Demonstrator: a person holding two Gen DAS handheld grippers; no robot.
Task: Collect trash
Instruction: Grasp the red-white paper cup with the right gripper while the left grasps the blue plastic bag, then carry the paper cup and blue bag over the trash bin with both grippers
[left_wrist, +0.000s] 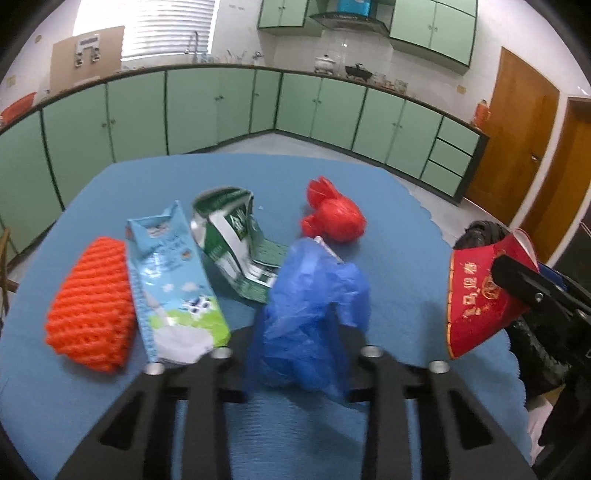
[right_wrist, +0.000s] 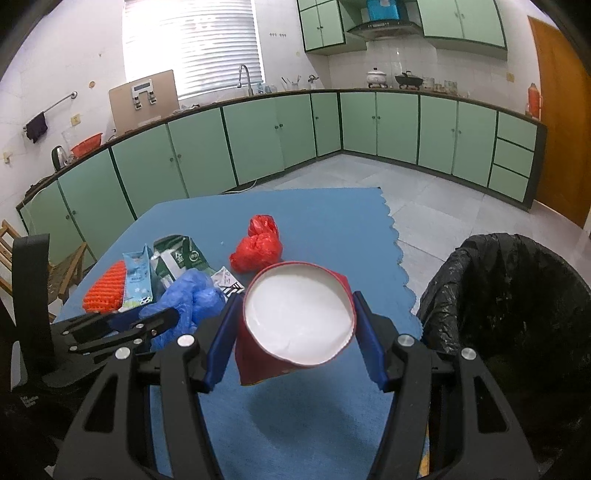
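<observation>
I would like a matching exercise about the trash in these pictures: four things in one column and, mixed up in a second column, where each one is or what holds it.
Things:
1. red paper cup
2. blue plastic bag
3. orange foam net
4. black bin liner

Places or states:
A. held in the left gripper
B. beside the table, to the right of the blue mat
C. held in the right gripper
D. on the mat, left of the light blue milk carton

Pairs: 1-C, 2-A, 3-D, 4-B
</observation>
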